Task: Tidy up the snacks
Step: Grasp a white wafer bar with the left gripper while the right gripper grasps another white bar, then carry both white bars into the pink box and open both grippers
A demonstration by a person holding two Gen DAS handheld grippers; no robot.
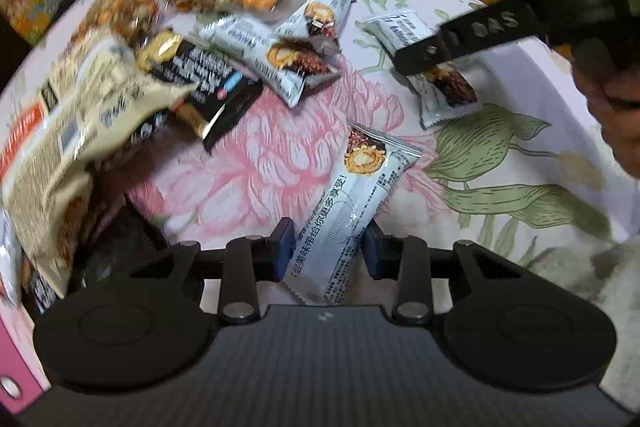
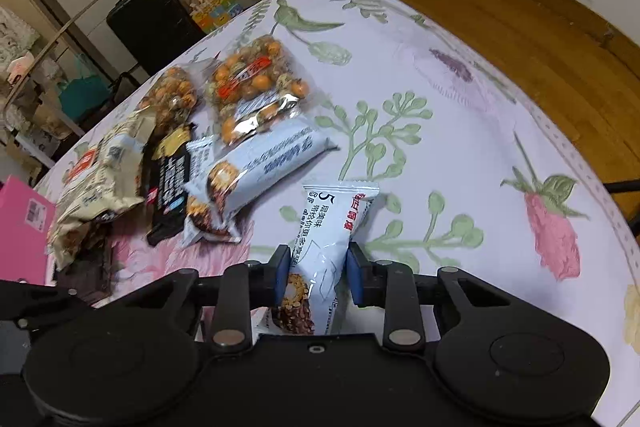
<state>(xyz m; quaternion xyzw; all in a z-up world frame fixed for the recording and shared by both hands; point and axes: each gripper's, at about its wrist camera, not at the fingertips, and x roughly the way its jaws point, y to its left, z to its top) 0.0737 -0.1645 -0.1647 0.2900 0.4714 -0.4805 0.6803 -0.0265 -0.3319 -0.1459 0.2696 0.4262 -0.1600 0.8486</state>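
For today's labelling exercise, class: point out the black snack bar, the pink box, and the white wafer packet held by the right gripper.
Black snack bar (image 2: 168, 187), right wrist view, middle of its printed face.
Pink box (image 2: 20, 227), right wrist view, its top face.
White wafer packet (image 2: 332, 223), right wrist view, upper printed half, above the fingers.

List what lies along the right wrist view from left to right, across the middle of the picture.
Pink box → beige snack bag → black snack packet → white wafer packet → white packet held in the right gripper's jaws → pink flower print on the bedsheet.
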